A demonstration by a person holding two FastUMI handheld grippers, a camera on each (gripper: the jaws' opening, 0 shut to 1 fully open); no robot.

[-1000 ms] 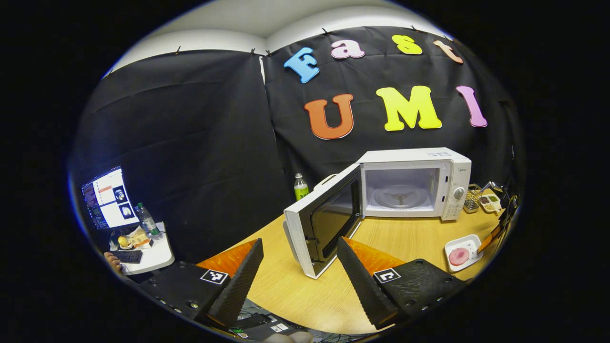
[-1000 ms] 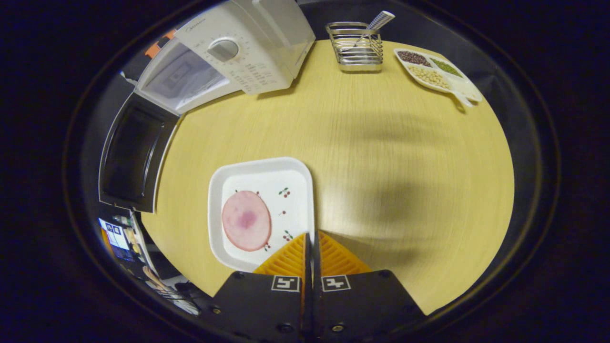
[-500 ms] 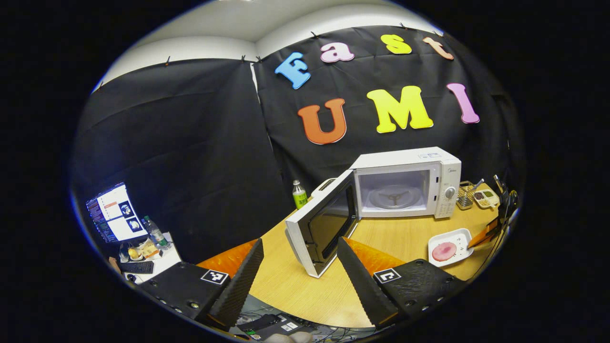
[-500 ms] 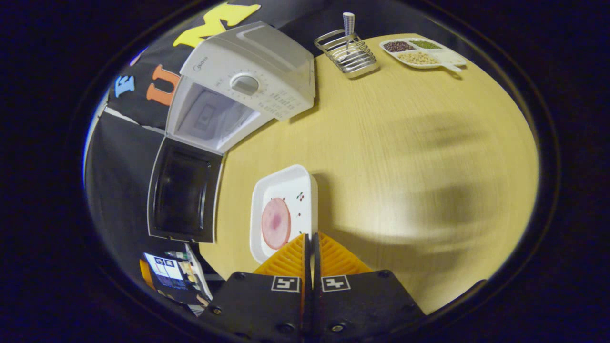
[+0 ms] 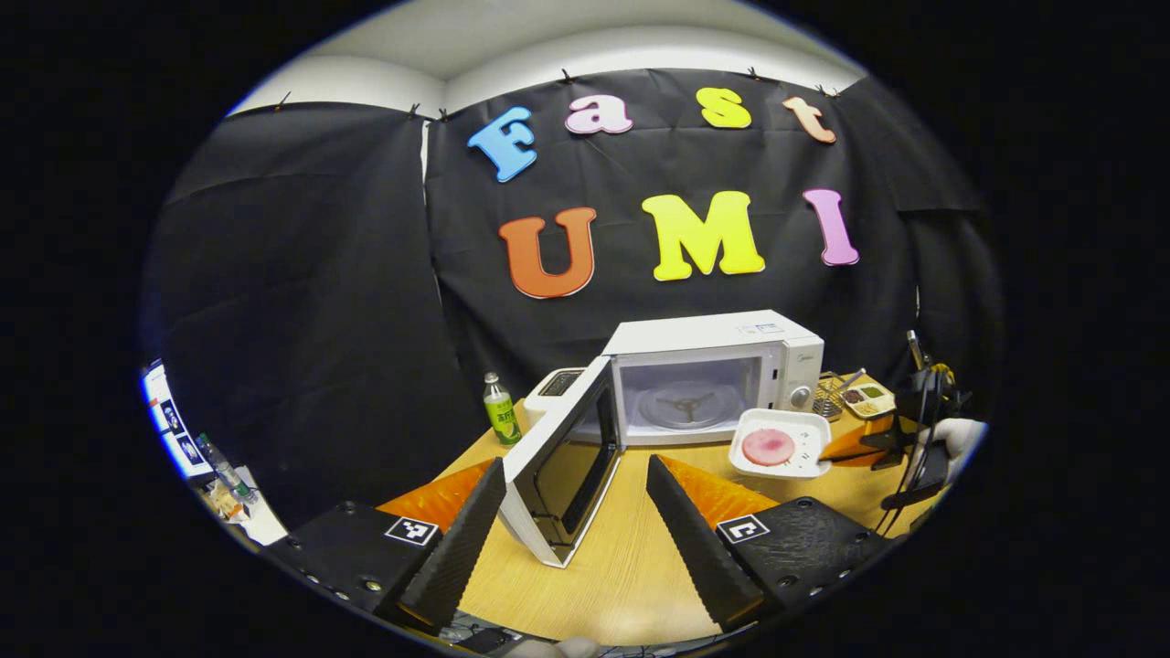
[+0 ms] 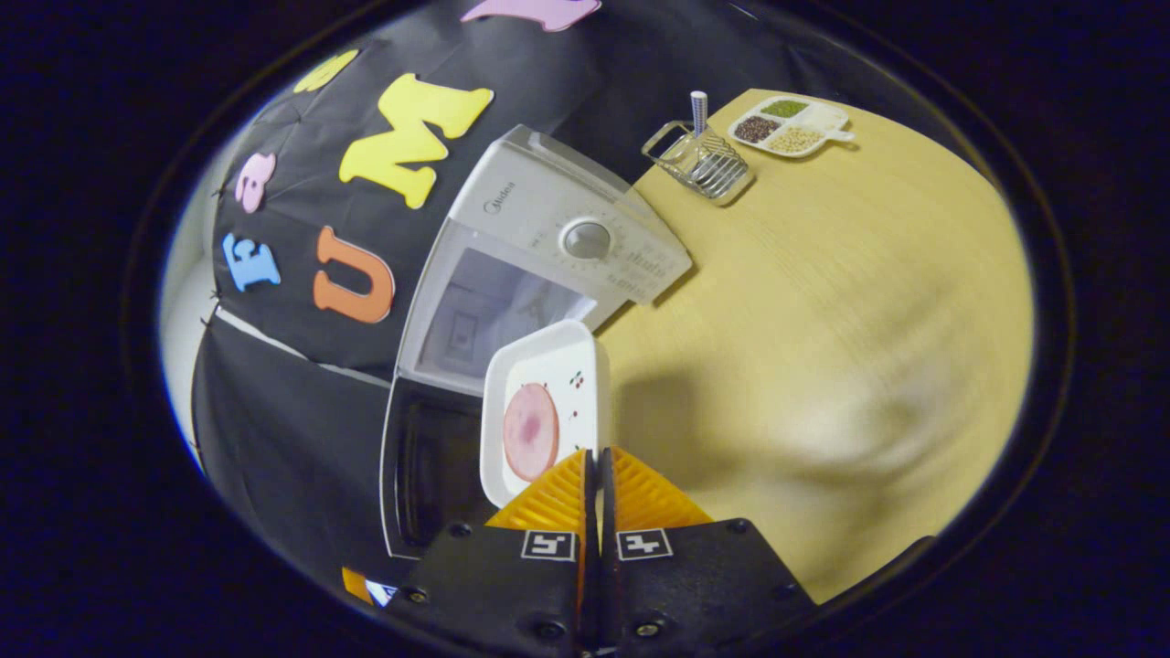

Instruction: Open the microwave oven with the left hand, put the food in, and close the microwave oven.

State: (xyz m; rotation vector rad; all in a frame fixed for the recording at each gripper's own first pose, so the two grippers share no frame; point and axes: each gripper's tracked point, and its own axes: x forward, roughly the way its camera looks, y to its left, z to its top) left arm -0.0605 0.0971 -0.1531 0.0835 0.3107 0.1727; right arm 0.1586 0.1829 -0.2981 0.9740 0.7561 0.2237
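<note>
In front of the microwave, the right gripper has its fingers pressed together on the near rim of the white plate, which it carries clear of the table. A round pink slice of meat lies flat on the plate. From the left gripper view the plate hangs just outside the microwave's cavity, toward its control-panel side, with the turntable bare behind it. The left gripper waits nearer than the microwave, its fingers spread wide and holding nothing, the swung-out door showing between them. Opening looks done; loading is in hand. The next move likely calls for keeping the plate level, sliding it through the opening onto the turntable, then letting go before the left gripper pushes the door shut.
</note>
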